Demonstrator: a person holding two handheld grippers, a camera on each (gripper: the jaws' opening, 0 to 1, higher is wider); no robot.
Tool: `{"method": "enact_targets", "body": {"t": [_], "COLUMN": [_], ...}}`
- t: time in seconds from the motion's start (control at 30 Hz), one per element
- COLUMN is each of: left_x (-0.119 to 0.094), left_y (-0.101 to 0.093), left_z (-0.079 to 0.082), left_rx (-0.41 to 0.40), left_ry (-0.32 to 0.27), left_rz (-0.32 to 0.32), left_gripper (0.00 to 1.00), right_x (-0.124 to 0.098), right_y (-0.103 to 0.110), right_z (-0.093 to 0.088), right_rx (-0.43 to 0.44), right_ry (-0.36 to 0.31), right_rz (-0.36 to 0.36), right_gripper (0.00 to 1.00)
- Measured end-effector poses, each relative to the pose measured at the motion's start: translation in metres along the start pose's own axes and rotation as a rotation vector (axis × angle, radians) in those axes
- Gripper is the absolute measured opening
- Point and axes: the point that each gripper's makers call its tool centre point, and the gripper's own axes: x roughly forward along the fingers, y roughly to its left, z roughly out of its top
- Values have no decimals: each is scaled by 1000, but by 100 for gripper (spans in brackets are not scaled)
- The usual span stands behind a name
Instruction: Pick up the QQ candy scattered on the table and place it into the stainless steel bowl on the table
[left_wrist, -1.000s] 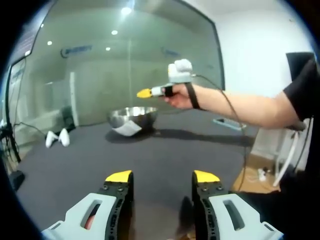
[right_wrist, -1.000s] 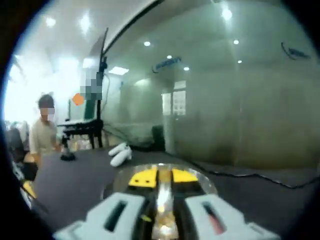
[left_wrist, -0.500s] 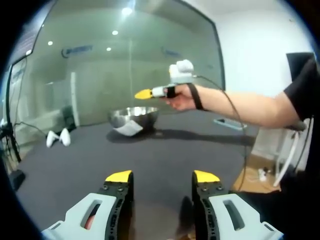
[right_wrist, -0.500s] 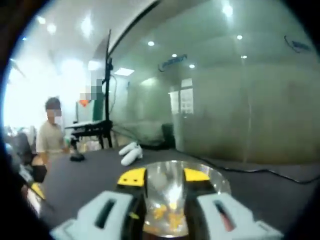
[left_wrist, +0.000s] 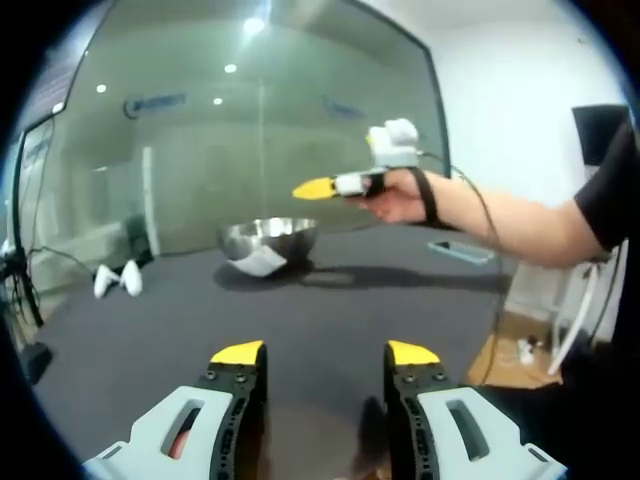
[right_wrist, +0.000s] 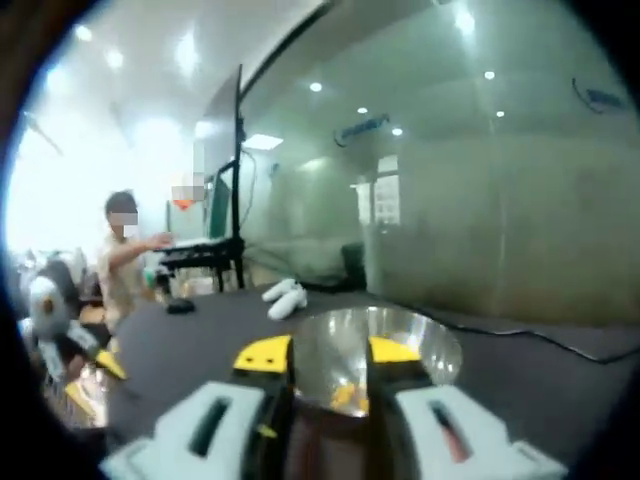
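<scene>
The stainless steel bowl stands on the dark table, far ahead of my left gripper, which is open and holds nothing. A person's hand holds my right gripper in the air above the bowl and slightly to its right. In the right gripper view the bowl lies just past my right gripper, whose jaws stand open with nothing between them. Yellow QQ candy lies inside the bowl.
A white packet leans against the bowl's front. Two white objects lie at the table's far left, also seen as white objects. A glass wall backs the table. A person stands at a desk far off.
My right gripper went from nearly shut to open over the bowl, and yellow candy now shows inside. It then rose and drew back to the right. The left gripper has not moved.
</scene>
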Motion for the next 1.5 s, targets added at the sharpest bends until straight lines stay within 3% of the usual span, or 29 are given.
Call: {"method": "enact_targets", "body": {"t": [0.07,0.23,0.43,0.53,0.63,0.97,1.5], "left_x": [0,1,1,1,2,6,10], "left_y": [0,1,2,5,1,0,-2], "left_z": [1,3,6,4,5,4,2], "left_rx": [-1,2,7,3,16,26,18], "left_ry": [-4,-12,-22,-26,-43,-34,-36], "left_rz": [-1,-5,-1,8,-1,-9,-5], "left_gripper": [48,48,48,48,48,48,48], "right_x": [-8,-45,-80,-94,-105,-116,-122], "right_y": [-8,9,27,44,55,53,45], "right_z": [-6,-19,-31,-40,-48,-69,-84], "right_rx": [6,30,-34,-70,-84,-49,-29], "right_ry": [4,0,-8,-1,-2,18,43], "right_rz": [9,29,25,84,97,76,58], "right_gripper": [29,29,31,35,35,34,33]}}
